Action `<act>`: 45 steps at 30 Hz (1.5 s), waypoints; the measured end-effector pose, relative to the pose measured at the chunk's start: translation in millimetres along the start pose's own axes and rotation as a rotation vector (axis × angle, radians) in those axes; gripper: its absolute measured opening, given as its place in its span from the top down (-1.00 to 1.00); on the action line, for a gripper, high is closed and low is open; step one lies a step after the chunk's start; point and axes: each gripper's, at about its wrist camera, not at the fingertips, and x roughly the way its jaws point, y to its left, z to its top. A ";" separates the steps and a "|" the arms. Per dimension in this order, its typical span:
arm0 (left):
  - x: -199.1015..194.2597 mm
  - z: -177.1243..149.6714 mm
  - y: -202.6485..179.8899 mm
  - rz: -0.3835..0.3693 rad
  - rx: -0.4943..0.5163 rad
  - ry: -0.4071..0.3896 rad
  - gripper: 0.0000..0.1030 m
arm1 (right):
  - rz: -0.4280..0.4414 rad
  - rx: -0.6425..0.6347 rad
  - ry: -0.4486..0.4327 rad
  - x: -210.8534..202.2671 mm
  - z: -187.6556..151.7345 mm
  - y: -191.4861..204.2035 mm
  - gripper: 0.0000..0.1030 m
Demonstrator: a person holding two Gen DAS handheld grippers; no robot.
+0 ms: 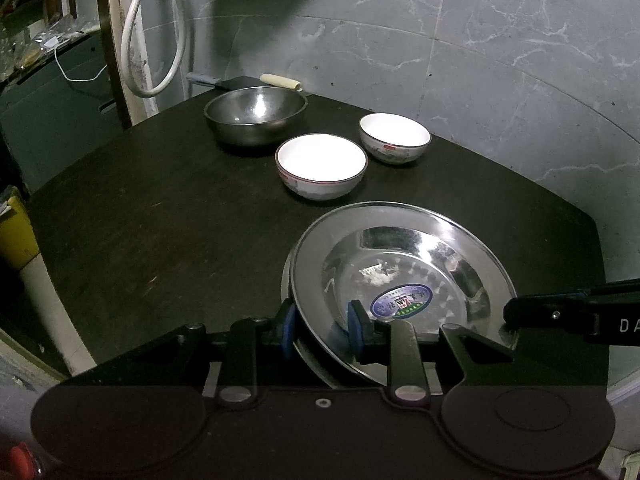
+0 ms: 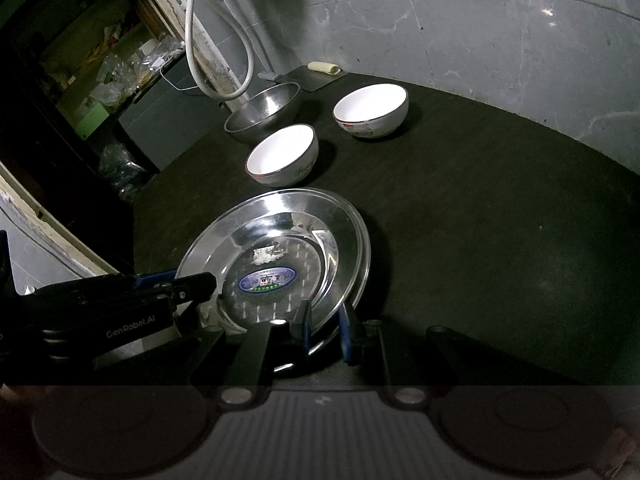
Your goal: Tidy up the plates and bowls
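In the right wrist view, white lettering reading "GenRobot.AI" stands on the black body of the left tool. In the left wrist view, the white letters "DA" show on the black right tool, cut off by the frame edge. The oval blue-and-green sticker in the shiny round steel plate carries print too small to read.

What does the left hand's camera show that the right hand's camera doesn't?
Only the left view shows a yellow bin beside the table.
Only the right view shows cluttered shelves and the lettering on the left gripper.
Both show the steel plate with its blue sticker, each gripper's fingers astride its rim, two white bowls, a steel bowl and the dark table.
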 end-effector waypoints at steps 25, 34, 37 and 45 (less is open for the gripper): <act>-3.0 10.2 25.9 0.072 -0.121 -0.075 -0.98 | -0.018 -0.019 -0.021 1.4 3.8 1.5 -0.50; 12.2 38.1 77.1 0.198 -0.226 -0.111 -0.98 | -0.044 -0.100 -0.098 11.9 37.5 8.0 -0.98; 19.9 54.2 95.8 0.214 -0.272 -0.143 -0.98 | -0.035 -0.137 -0.143 20.8 62.1 13.5 -0.99; 51.9 99.3 129.3 0.201 -0.371 -0.218 -0.98 | -0.013 -0.218 -0.232 60.8 127.4 36.5 -0.99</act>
